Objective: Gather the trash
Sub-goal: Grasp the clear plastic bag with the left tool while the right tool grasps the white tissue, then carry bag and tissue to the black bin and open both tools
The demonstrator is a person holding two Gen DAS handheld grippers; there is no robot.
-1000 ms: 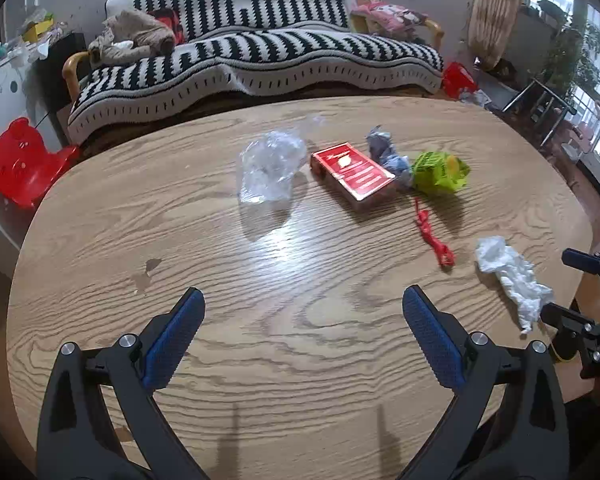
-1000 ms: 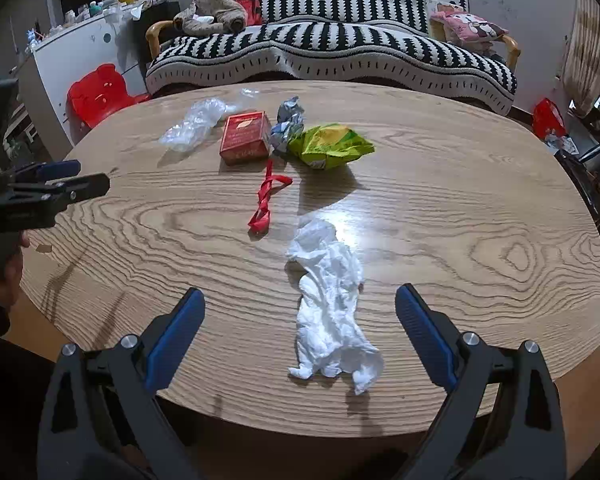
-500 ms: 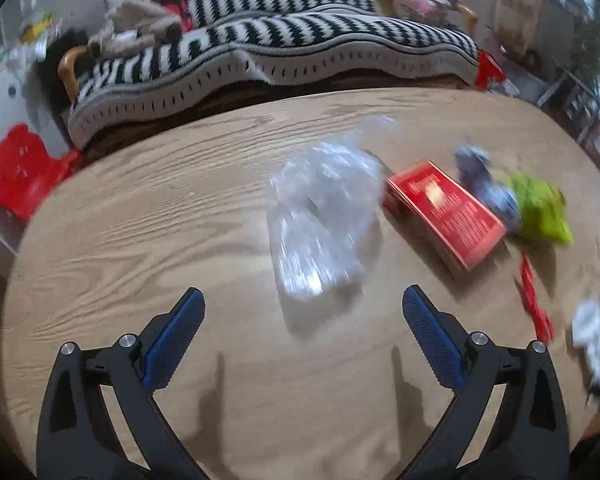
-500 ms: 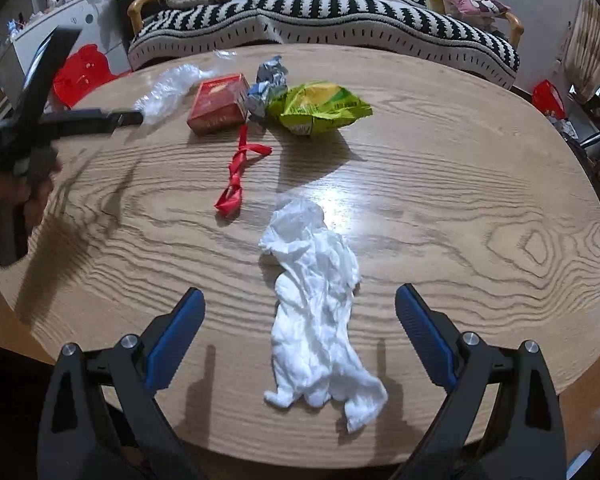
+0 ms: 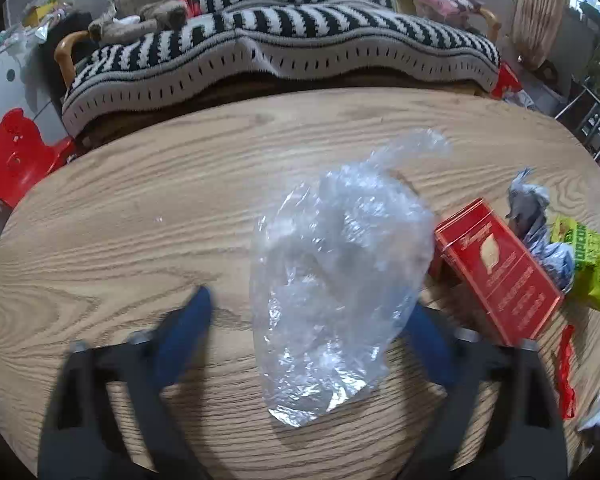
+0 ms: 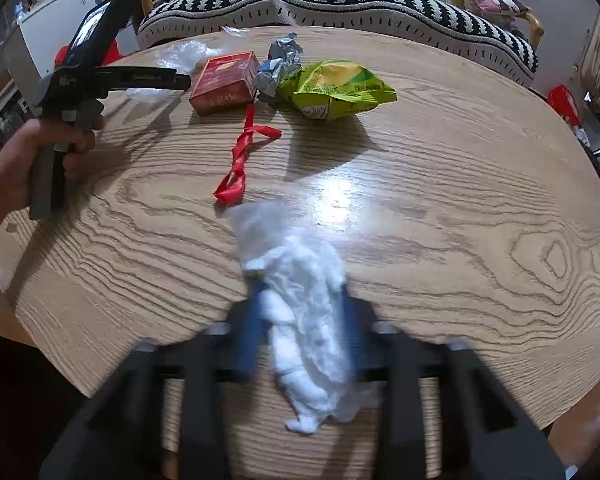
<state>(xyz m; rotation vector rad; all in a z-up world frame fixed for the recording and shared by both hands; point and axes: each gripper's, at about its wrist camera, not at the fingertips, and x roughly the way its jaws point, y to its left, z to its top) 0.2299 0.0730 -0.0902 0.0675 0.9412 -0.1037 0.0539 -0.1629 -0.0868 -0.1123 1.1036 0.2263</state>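
Left tool (image 5: 312,316) — jaws wide, clear bag (image 5: 336,280) lying between them on the worktop (image 5: 140,208). Right tool (image 6: 300,320) — jaws narrowed against the tissue (image 6: 304,320); box (image 6: 225,82), ribbon (image 6: 242,156), wrapper (image 6: 336,88) well ahead.

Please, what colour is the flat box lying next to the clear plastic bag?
The box is red with gold lettering; the left wrist view shows it best.
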